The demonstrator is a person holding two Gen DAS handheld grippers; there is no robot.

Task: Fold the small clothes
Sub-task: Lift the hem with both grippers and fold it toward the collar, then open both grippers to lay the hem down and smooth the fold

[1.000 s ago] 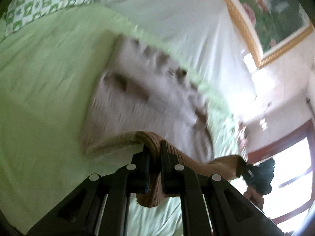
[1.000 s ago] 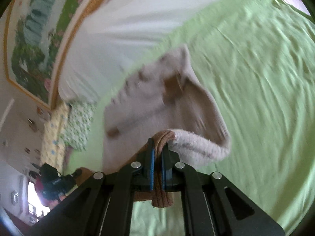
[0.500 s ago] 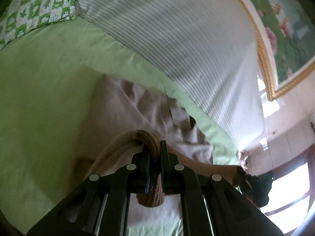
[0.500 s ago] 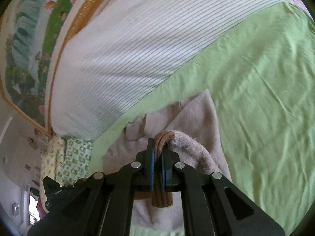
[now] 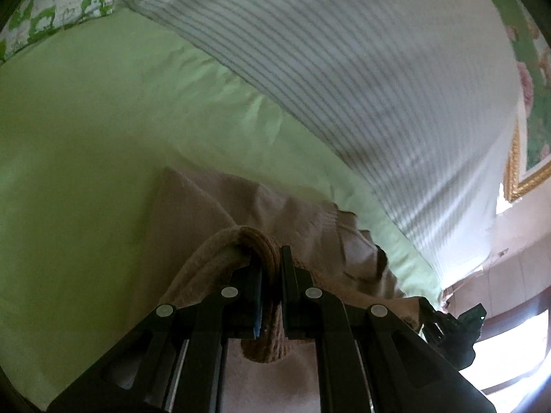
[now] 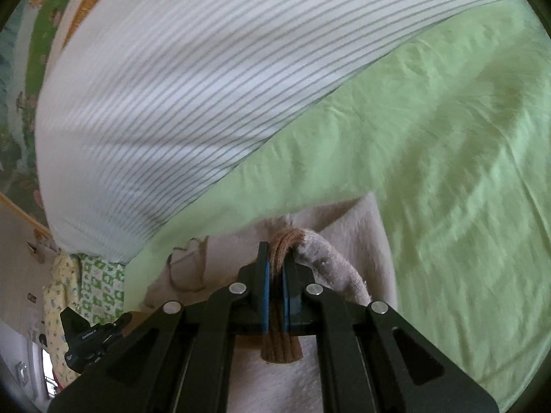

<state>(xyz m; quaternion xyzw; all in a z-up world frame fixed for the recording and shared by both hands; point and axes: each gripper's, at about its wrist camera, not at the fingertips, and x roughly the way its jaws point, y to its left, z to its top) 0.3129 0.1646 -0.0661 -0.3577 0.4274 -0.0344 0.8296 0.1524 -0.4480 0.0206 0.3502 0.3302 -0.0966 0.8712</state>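
Observation:
A small beige knitted garment [image 5: 213, 206] with a brown ribbed hem lies on the green bed sheet [image 5: 86, 130]. My left gripper [image 5: 272, 258] is shut on a bunch of the brown hem, which curls over the fingertips. In the right wrist view the same beige garment [image 6: 365, 227] shows under my right gripper [image 6: 275, 254], which is shut on the brown ribbed edge [image 6: 280, 344]. The edge hangs out below the blue pads. The held edge stretches between both grippers, over the part of the garment lying flat. The other gripper [image 6: 89, 337] shows at lower left.
A white pillow with thin grey stripes [image 6: 193, 79] lies along the far side of the bed, close beyond the garment. A green-and-white patterned pillow [image 5: 62, 3] sits at one end. A gold-framed painting [image 5: 527, 158] hangs behind. Bare green sheet [image 6: 465, 172] spreads to the right.
Both grippers have carried the held hem forward over the garment toward the striped pillow. The pillow now fills much more of both views, and less of the flat garment shows ahead.

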